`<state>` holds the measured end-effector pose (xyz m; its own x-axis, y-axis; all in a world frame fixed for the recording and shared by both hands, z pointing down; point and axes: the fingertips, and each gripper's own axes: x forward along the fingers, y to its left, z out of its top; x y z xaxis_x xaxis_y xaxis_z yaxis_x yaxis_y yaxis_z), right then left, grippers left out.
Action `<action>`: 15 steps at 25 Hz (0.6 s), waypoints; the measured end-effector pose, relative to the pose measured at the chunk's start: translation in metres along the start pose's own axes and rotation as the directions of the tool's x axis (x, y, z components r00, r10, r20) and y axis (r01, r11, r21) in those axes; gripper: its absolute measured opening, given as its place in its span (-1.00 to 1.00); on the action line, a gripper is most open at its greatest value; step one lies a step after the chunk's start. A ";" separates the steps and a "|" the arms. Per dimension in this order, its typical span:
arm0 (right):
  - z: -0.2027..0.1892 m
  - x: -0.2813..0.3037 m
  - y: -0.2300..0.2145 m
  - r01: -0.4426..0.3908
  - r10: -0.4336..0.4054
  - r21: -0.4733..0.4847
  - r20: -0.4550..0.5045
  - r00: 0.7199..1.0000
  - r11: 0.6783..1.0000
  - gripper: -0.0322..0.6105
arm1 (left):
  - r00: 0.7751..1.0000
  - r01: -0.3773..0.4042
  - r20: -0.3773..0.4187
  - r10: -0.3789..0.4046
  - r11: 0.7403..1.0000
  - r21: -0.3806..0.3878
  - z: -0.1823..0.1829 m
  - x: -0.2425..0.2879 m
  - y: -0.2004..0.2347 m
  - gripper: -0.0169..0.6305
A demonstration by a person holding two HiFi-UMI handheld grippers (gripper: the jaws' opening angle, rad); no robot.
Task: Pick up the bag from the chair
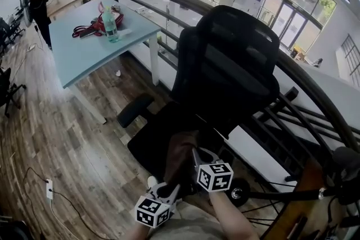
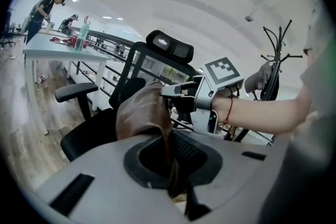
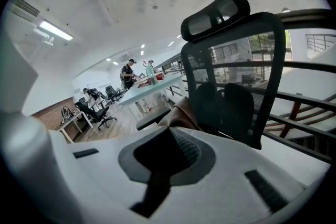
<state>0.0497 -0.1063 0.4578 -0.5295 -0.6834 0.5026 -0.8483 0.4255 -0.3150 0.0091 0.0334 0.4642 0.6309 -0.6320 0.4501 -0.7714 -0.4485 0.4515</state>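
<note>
Left gripper [image 1: 170, 191], at 6 o'clock in head view, is clamped on the brown bag [image 1: 181, 150], w/ the leather running btwn its pads. Right gripper [image 1: 197, 154], at 1 o'clock of it, looks nipped on the bag's top edge too. Prob. two holds so the soft thing won't fold when lifted. Bag stands slumped at the front of the chair [image 1: 225, 64] seat, seemingly not lifted clear yet.

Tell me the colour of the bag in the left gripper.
The bag is brown, and it shows best in the left gripper view.
</note>
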 end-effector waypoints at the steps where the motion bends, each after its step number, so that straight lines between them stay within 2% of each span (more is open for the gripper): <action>1: 0.004 -0.004 0.001 0.000 0.000 -0.006 0.008 1.000 1.000 -0.88 | 1.000 0.005 0.005 -0.005 1.000 0.008 0.003 -0.002 -0.003 -0.89; 15: 0.033 -0.024 0.020 -0.015 0.018 -0.032 0.084 0.996 0.999 -0.88 | 0.998 0.028 0.063 -0.032 0.997 0.071 0.035 -0.028 -0.012 -0.89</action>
<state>0.0452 -0.1011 0.4130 -0.5427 -0.7230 0.4274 -0.8397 0.4550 -0.2965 -0.0019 0.0348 0.4191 0.6491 -0.6555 0.3861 -0.7574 -0.5098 0.4079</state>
